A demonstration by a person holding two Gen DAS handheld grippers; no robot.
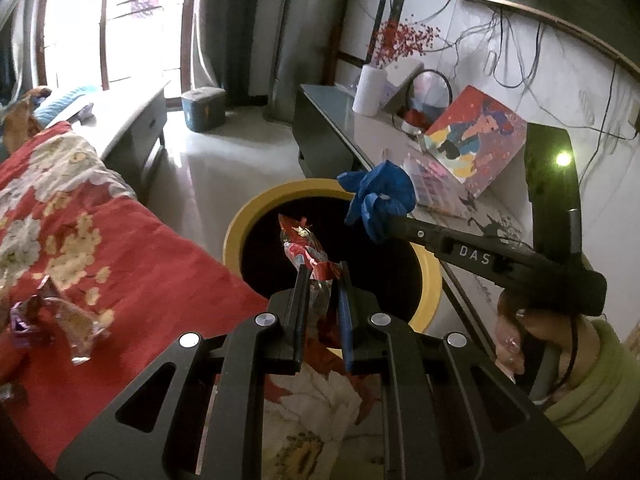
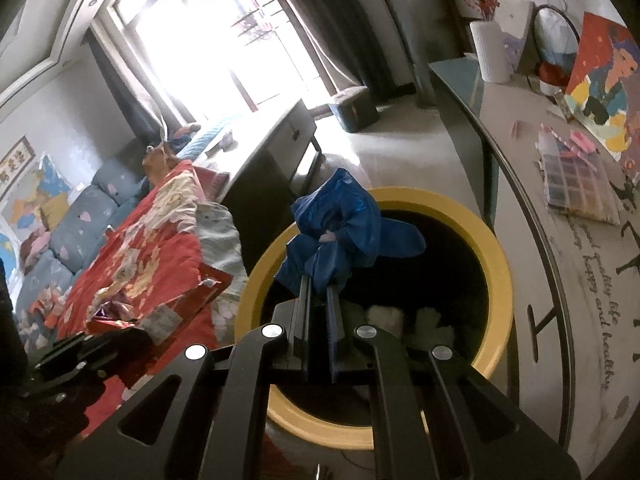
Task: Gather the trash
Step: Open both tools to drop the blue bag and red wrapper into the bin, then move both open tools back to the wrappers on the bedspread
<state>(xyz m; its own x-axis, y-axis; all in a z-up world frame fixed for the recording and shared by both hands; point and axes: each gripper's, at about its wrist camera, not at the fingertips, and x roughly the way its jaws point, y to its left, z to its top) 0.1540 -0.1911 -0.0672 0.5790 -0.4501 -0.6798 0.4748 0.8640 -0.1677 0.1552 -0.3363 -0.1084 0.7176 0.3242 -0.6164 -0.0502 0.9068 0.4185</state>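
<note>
Left gripper (image 1: pixel 322 270): fingers clenched on a red snack wrapper (image 1: pixel 304 246), which sticks up from the tips over the dark mouth of the yellow-rimmed bin (image 1: pixel 240 224).

Right gripper (image 2: pixel 319 282): fingers clamped on a crumpled blue plastic bag (image 2: pixel 340 224), held above the bin's far-left rim. The left wrist view shows the same bag bunched at the tips of the right gripper, over the bin's far-right rim, with a hand (image 1: pixel 516 332) in a green sleeve (image 1: pixel 596 384) on the handle.

The bin stands on the floor between the bed, left, and the counter (image 2: pixel 520 184), right. Pale crumpled items (image 2: pixel 404 320) lie inside on the dark bottom.

A red floral quilt (image 1: pixel 132 232) covers the bed; a torn foil wrapper (image 1: pixel 64 320) lies on it, near left, apart from both grippers.

On the counter: a painted canvas (image 1: pixel 476 136), a clear compartment box (image 2: pixel 576 180), a white vase (image 1: pixel 368 90) with red sprigs.
</note>
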